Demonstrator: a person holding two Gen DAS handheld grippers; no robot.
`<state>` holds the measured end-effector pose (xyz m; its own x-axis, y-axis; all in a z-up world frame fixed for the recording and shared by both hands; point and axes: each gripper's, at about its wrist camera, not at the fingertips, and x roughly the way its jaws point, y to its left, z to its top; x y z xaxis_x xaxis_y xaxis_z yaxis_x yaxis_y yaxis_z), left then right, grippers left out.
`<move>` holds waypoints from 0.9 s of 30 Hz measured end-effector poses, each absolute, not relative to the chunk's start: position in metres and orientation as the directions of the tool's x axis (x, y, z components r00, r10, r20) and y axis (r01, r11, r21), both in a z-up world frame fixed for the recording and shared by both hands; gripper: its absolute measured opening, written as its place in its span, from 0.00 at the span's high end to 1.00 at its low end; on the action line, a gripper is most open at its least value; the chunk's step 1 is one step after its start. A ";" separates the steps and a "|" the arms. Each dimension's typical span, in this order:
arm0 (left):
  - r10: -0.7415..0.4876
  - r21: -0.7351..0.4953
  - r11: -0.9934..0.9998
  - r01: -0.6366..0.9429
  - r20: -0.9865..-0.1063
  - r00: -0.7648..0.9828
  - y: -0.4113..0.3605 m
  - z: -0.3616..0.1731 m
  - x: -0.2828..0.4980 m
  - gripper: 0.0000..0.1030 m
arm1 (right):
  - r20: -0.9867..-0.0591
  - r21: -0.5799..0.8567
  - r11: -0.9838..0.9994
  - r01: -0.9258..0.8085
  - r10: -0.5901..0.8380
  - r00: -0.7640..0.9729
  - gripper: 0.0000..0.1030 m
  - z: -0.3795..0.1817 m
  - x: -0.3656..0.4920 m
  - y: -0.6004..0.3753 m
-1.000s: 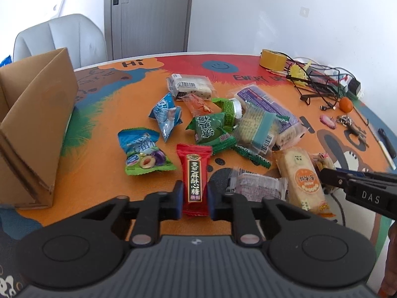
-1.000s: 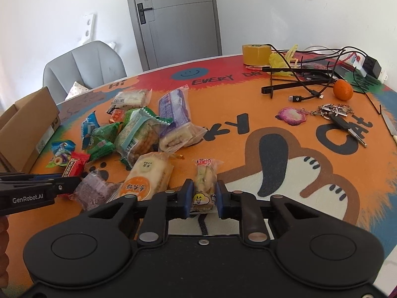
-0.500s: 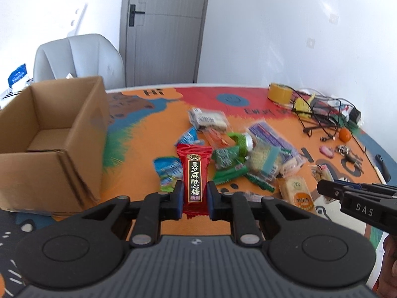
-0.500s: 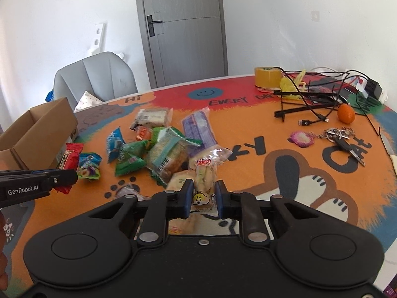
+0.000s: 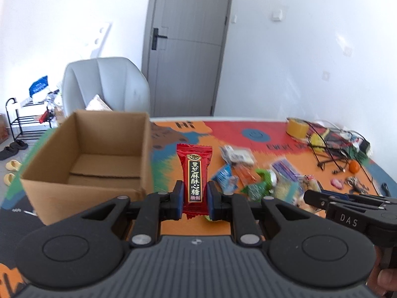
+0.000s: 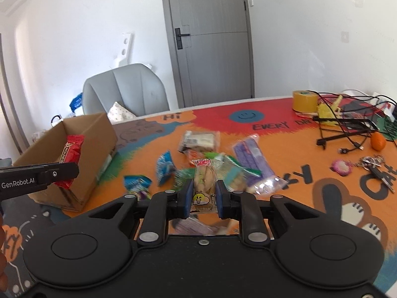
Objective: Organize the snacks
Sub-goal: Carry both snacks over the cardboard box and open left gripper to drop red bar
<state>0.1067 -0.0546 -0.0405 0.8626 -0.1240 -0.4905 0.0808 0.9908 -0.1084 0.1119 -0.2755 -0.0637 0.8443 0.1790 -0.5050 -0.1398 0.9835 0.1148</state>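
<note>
Grippers: two; the left gripper is clamped on a red candy packet, the right gripper is clamped on a clear snack packet with a yellow cartoon face.
Held packets: two, each standing upright between blue pads, both lifted clear of the tabletop.
Box: one open cardboard box at the left end of the tabletop; its floor shows bare in the left wrist view.
Loose snacks: a pile in the middle of the tabletop; about nine or ten packets, among them blue, green, purple and clear ones.
Other things: one roll of yellow tape, one orange fruit, one bunch of keys, a tangle of black cables, one grey chair, one grey door.
Left wrist view only: the inside of the box down to its floor, a shoe rack and slippers on the floor.
Right wrist view only: the red packet seen side-on in front of the box, and the lettering on the tabletop's printed cover.
Hard to make out: the pile is blurred in both views, so its count is rough and labels are unreadable.
Cut off: each gripper shows in the other's view only as a black arm at the edge, with part of a hand behind.
</note>
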 end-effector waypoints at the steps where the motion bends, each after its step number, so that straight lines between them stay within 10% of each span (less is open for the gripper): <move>1: -0.116 -0.108 0.992 0.072 -0.484 0.867 -0.051 -0.038 0.106 0.83 | -0.499 0.117 0.981 -0.152 0.190 0.845 0.80 -0.062 0.113 -0.270; 27: 0.047 -0.084 0.992 -0.094 -0.448 0.893 0.047 -0.021 0.119 0.83 | -0.436 0.111 0.917 -0.383 0.391 0.810 0.80 -0.031 0.145 -0.152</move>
